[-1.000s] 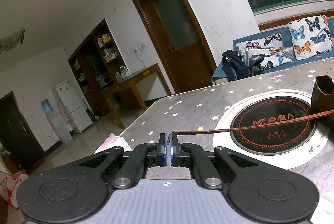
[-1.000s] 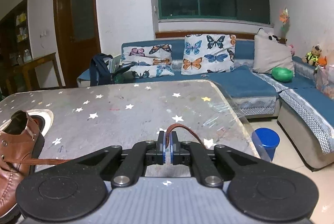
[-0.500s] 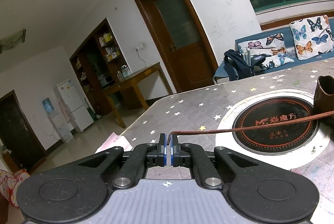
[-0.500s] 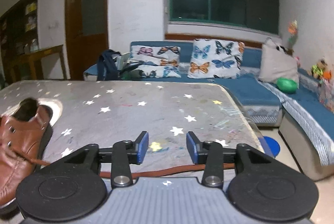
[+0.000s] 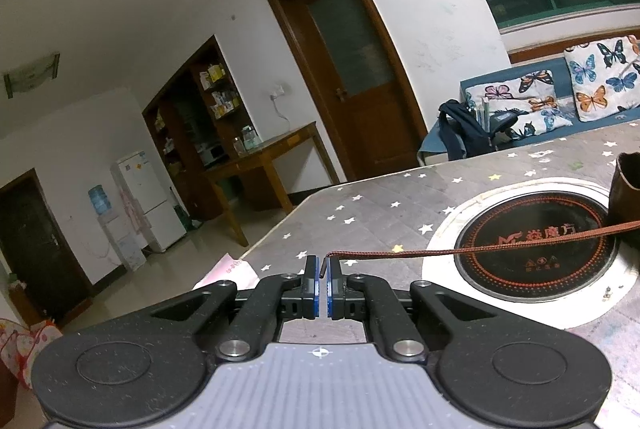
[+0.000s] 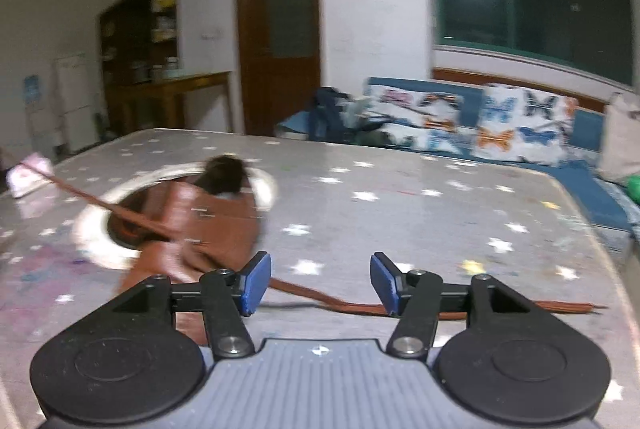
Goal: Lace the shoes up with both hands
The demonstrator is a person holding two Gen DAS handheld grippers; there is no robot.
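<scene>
Brown leather lace-up shoe (image 6: 208,225) lies on the grey star-printed tabletop (image 6: 400,197), ahead and to the left of the right gripper's (image 6: 320,281) jaws; it is motion-blurred, its dark opening facing away. In the left wrist view only its dark brown heel (image 5: 628,189) shows, far to the right of the jaws. It rests at the rim of a round black glass induction plate (image 5: 532,249) set in a white ring; the plate carries an orange "M" logo with Chinese characters, too small to read surely, and a ring of orange dots.

One flat woven brown lace end (image 5: 480,249) runs taut from the shoe across the plate to the left gripper (image 5: 323,269), whose blue-padded jaws stand together, clamped on its dark tip. The other flat brown lace end (image 6: 360,307) lies slack on the tabletop, passing under the gap between the right gripper's jaws and trailing off to their right. Those jaws are wide apart, holding nothing; their blue pads (image 6: 254,283) sit just above the lace.

A pink-and-white paper (image 5: 230,269) lies at the table edge, just left of the left jaws.
</scene>
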